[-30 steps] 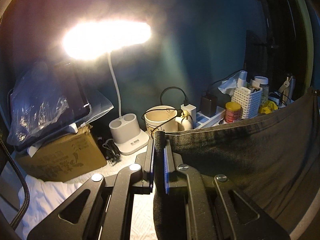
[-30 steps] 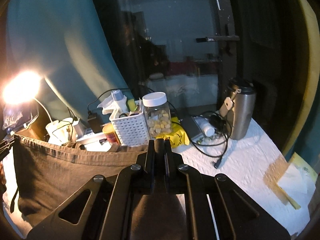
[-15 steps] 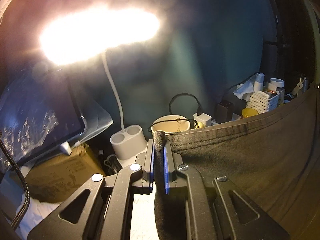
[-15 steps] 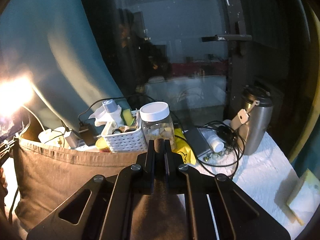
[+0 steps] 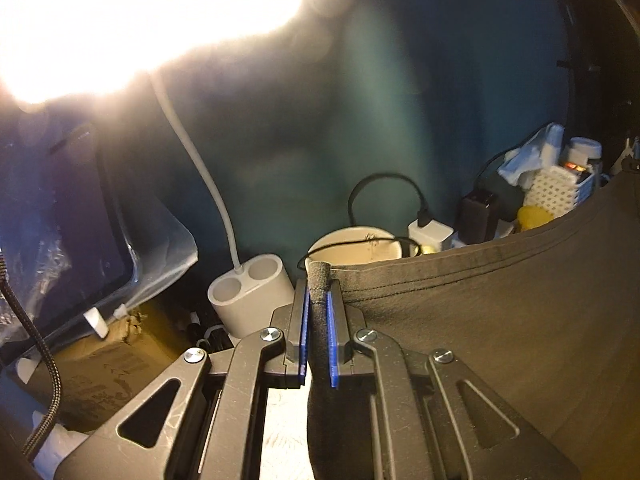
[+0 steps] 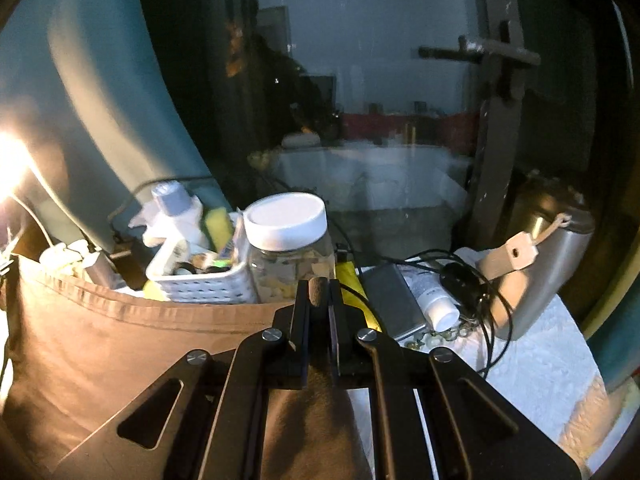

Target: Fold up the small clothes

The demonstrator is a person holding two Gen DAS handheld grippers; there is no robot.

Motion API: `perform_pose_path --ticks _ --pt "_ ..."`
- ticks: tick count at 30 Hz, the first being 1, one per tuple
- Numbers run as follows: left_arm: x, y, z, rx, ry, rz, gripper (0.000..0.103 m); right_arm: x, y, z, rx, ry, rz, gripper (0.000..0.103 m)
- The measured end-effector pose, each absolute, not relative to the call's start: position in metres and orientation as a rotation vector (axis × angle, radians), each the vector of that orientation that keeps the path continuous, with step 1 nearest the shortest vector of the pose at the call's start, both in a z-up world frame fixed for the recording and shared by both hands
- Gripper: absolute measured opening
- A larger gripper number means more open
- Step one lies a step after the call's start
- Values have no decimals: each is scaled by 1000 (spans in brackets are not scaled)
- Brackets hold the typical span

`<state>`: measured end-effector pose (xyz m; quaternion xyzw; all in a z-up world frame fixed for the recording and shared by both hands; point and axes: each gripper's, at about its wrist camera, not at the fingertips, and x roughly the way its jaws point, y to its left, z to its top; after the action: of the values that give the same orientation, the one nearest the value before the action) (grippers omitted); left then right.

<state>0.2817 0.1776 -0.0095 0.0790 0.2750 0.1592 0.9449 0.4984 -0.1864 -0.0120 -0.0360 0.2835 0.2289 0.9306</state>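
Seen only from the left wrist: a glaring desk lamp [image 5: 132, 20] on a white gooseneck, its two-well white base [image 5: 250, 294], a cardboard box [image 5: 96, 364], a plastic-wrapped tablet [image 5: 72, 216] propped over it, a cream cup [image 5: 354, 248] with a black cable across the rim, and a white charger plug [image 5: 430, 234]. Seen only from the right wrist: a dark window pane reflecting a person [image 6: 256, 80], a white-lidded jar [image 6: 286, 248], a steel tumbler [image 6: 536, 256] with a leather tag, a grey power bank [image 6: 394, 300], a white tube [image 6: 434, 304], tangled black cords, and the white-covered surface [image 6: 540, 368]. Shared by both: a white perforated basket [image 6: 200, 280] full of small items.

Left gripper [image 5: 318, 304] clamped tight on one top corner of the dark olive garment [image 5: 500, 320], a rolled nub of cloth sticking up between the blue pads. Right gripper [image 6: 319, 300] pinched closed on the opposite top corner, cloth likewise poking up between the fingers. Held aloft between the two grippers, in front of the clutter, above the surface. Long axis crosswise from gripper to gripper; stitched hem band uppermost and sagging slightly in the middle; body of the cloth hanging downward from it. Lower edge out of view.
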Motion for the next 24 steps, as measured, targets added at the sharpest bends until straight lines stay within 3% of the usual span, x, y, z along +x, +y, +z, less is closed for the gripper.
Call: perform_pose_path --ticks 14,15,16,17,18,20,24 --pt "305 189 -50 122 749 345 8 519 -172 -58 -242 704 344 10" --pt "305 190 -52 119 758 347 11 517 -172 -58 -245 703 338 18" --pt "304 190 -53 123 765 357 23 516 -174 -57 -242 707 341 32" --pt "302 191 -53 122 766 362 30 514 -176 -55 -231 702 344 37" --pt "300 191 -53 117 763 364 46 513 -177 -53 -229 701 345 38" --pt "293 192 -50 99 752 368 51 509 -180 -49 -230 698 344 38" --pt "280 195 -45 89 750 384 51 496 -186 -41 -233 692 345 38"
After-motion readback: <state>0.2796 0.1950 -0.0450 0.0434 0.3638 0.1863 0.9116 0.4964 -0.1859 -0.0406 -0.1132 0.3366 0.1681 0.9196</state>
